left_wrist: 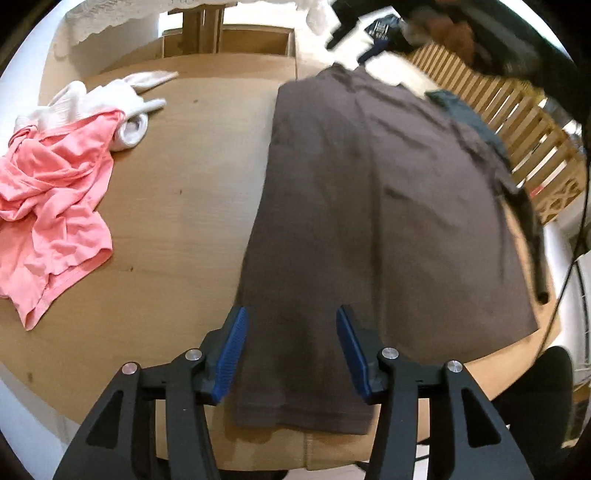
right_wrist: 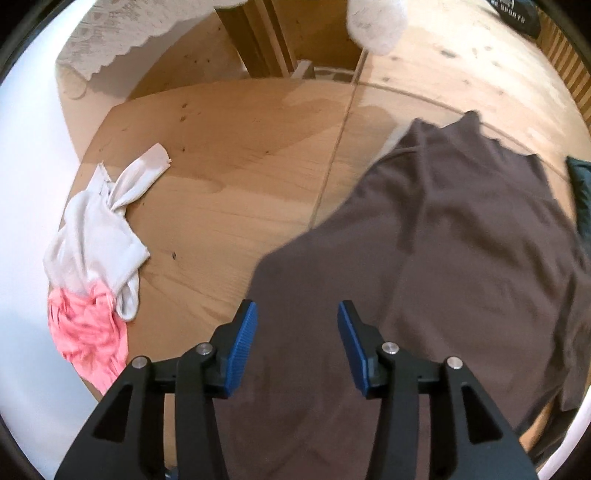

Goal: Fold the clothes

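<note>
A brown garment (left_wrist: 369, 221) lies spread flat on the wooden table (left_wrist: 192, 192), its near hem hanging over the front edge. My left gripper (left_wrist: 291, 321) is open and empty, hovering above the garment's near left part. In the right wrist view the same brown garment (right_wrist: 443, 258) fills the right half, and my right gripper (right_wrist: 295, 314) is open and empty above its left edge. A crumpled pink garment (left_wrist: 51, 206) and a white garment (left_wrist: 110, 107) lie at the table's left; both also show in the right wrist view, pink (right_wrist: 88, 332) and white (right_wrist: 99, 229).
A dark green cloth (left_wrist: 469, 118) lies by the brown garment's far right side. A slatted wooden rack (left_wrist: 517, 122) stands to the right, with dark clothes (left_wrist: 443, 33) piled behind it. A black cable (left_wrist: 576, 236) hangs at the right. A wooden chair (left_wrist: 207, 33) stands behind the table.
</note>
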Demonstrator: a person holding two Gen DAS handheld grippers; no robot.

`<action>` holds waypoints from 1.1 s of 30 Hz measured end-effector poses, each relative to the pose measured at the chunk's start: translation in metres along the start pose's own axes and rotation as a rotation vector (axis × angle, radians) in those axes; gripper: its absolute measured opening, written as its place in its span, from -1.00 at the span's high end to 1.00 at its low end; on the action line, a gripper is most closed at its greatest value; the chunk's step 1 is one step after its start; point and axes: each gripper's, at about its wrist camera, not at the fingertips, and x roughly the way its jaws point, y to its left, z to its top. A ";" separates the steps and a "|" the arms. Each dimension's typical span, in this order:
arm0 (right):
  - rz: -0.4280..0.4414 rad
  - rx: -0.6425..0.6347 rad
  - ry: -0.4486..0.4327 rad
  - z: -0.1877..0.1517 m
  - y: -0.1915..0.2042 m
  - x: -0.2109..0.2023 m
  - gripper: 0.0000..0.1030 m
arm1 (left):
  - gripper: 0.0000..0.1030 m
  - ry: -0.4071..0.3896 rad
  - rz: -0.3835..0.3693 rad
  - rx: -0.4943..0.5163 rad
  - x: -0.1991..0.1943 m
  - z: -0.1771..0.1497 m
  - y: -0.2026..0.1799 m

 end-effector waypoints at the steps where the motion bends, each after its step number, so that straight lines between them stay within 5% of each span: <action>1: 0.001 0.012 0.017 0.004 0.006 0.009 0.12 | 0.07 0.007 0.006 0.007 0.003 0.000 -0.001; 11: -0.187 -0.072 0.089 0.014 0.049 0.071 0.12 | -0.11 -0.002 0.067 0.115 0.015 -0.007 -0.017; 13: -0.235 -0.099 0.118 0.011 0.055 0.084 0.04 | 0.09 -0.008 0.072 0.097 0.012 -0.006 -0.014; 15: -0.288 -0.135 0.149 0.007 0.061 0.097 -0.23 | 0.30 -0.014 0.073 0.079 0.012 -0.004 -0.009; 20: -0.280 -0.147 0.087 -0.004 0.062 0.090 -0.25 | 0.77 -0.017 0.031 0.044 0.012 -0.002 0.000; 33: -0.135 -0.100 0.046 -0.006 0.028 0.051 0.80 | 0.85 -0.020 -0.081 -0.040 0.006 0.005 0.009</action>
